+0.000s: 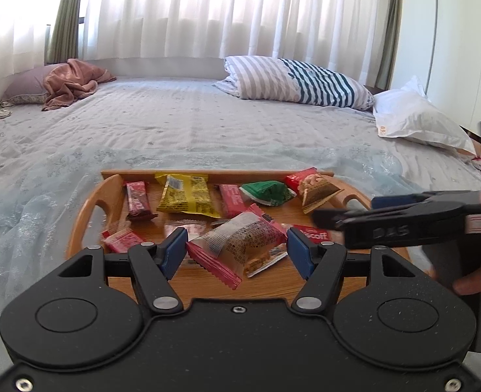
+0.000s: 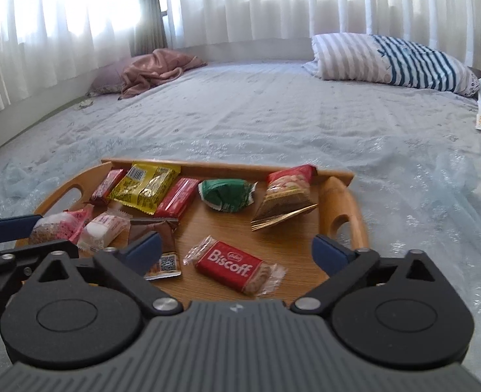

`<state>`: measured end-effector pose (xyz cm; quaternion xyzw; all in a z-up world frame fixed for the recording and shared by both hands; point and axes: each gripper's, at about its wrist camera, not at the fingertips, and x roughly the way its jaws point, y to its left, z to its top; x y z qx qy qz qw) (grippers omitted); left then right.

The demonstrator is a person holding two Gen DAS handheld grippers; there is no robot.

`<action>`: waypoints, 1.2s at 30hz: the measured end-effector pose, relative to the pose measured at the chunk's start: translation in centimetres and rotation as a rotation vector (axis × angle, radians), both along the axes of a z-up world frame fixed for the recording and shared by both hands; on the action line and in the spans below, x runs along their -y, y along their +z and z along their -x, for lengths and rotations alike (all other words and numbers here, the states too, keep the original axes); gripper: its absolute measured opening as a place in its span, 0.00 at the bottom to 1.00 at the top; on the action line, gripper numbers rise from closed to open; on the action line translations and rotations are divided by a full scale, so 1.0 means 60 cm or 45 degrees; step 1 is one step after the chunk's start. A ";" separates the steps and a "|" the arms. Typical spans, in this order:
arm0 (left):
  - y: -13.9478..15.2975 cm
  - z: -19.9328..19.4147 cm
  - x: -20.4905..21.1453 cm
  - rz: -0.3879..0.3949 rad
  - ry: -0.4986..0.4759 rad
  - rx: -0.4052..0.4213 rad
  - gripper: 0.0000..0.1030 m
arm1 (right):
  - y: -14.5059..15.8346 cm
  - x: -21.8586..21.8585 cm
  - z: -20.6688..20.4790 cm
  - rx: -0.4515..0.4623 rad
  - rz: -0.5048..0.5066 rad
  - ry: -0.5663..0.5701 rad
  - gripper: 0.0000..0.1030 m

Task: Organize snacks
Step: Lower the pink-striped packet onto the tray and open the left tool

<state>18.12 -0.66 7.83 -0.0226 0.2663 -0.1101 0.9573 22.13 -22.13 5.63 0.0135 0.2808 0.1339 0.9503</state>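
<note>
Two grippers over wooden tray [image 2: 341,196] on bed w/ snacks. Left gripper [image 1: 237,250] spread around clear-and-red packet [image 1: 240,245], not pinching yet. Right gripper [image 2: 237,250] spread above Biscoff packet [image 2: 230,266]. Risk: slick wrappers slip when jaws shut; grippers sit close, could bump & scatter neighbors.

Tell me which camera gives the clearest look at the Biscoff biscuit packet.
The right wrist view: the Biscoff packet lies in full sight on the wooden tray, logo readable, between the open right gripper fingers. The left wrist view shows only a red corner, behind a clear snack packet and the right gripper.
</note>
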 end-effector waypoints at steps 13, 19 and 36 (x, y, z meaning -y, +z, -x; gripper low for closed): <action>-0.029 -0.095 0.182 -0.081 -0.236 -0.089 0.63 | 0.029 0.158 0.123 0.132 -0.085 -0.331 1.00; -0.049 -0.134 0.234 -0.154 -0.260 -0.133 0.63 | 0.010 0.185 0.139 0.105 -0.095 -0.353 1.00; -0.059 -0.157 0.256 -0.185 -0.245 -0.172 0.80 | -0.021 0.191 0.174 0.032 -0.144 -0.385 1.00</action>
